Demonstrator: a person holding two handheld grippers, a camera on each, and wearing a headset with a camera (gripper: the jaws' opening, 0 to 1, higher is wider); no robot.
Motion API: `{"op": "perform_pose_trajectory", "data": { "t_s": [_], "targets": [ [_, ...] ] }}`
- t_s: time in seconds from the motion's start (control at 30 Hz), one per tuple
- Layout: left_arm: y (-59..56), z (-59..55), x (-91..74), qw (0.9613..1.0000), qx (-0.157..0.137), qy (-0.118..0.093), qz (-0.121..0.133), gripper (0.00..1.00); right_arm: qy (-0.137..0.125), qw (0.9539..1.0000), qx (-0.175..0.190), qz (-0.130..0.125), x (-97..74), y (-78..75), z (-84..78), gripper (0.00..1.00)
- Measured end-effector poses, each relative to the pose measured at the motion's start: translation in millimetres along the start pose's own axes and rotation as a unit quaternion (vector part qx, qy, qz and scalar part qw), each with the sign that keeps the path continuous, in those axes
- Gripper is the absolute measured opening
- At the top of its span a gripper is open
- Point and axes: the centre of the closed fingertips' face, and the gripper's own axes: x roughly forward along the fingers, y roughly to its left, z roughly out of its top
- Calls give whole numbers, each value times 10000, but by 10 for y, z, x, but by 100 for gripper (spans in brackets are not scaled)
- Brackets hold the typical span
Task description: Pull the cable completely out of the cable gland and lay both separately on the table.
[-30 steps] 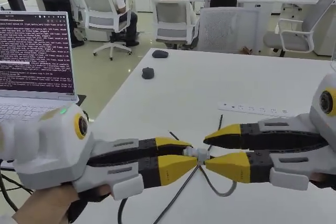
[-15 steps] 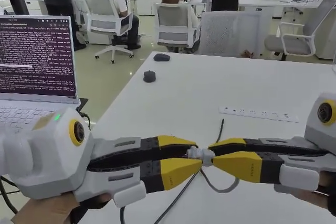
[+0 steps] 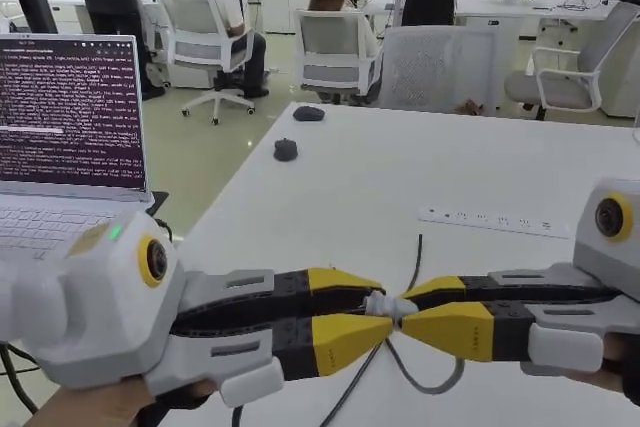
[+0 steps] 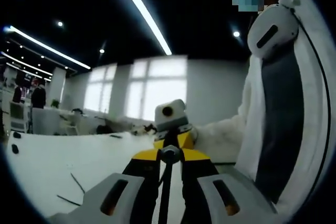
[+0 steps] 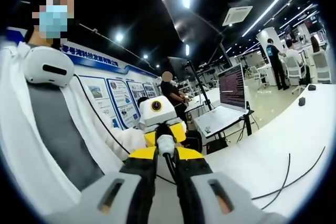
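- The left gripper [image 3: 368,305] reaches in from 9 o'clock in the head view. Its yellow jaws are pinched together on one end of the white cable gland [image 3: 385,304].
- The right gripper [image 3: 403,309] comes in from 3 o'clock and meets the left one tip to tip. Its jaws are likewise clamped, on the gland's other end.
- The gland is held in the air above the white table [image 3: 400,167], toward 6 o'clock from the centre of the head view.
- The dark cable [image 3: 415,262] is threaded through the gland. One length runs off toward 12 o'clock over the table, another drops toward 7 o'clock, and a slack loop sags at 5 o'clock of the gland.
- In each gripper view the cable runs down between that gripper's own jaws, with the gland at their tips and the other gripper just beyond.
- A white power strip [image 3: 485,219] lies on the table at 1 o'clock of the gland, near the cable's far end.
- An open laptop [image 3: 70,112] stands at 10 o'clock.
- Two dark computer mice [image 3: 286,149] lie far back on the table at 11 o'clock.
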Motion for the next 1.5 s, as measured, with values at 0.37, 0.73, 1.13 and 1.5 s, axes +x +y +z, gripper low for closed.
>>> {"op": "perform_pose_trajectory", "data": {
  "t_s": [0.37,0.73,1.13,1.5],
  "targets": [
    [89,-39,-42,9964,-836,17,105,15,480,9848,-1617,-409,51,-34,-19,11],
    [106,-51,-52,9887,-1495,22,131,15,632,9609,-2634,-566,72,-45,-22,11],
    [64,-105,-21,9921,-1240,149,94,15,714,9767,-1895,-706,-82,-183,-212,10],
    [10,-231,59,9981,-364,491,39,20,592,9804,-1721,-754,-93,-167,-242,3]
  ]
}}
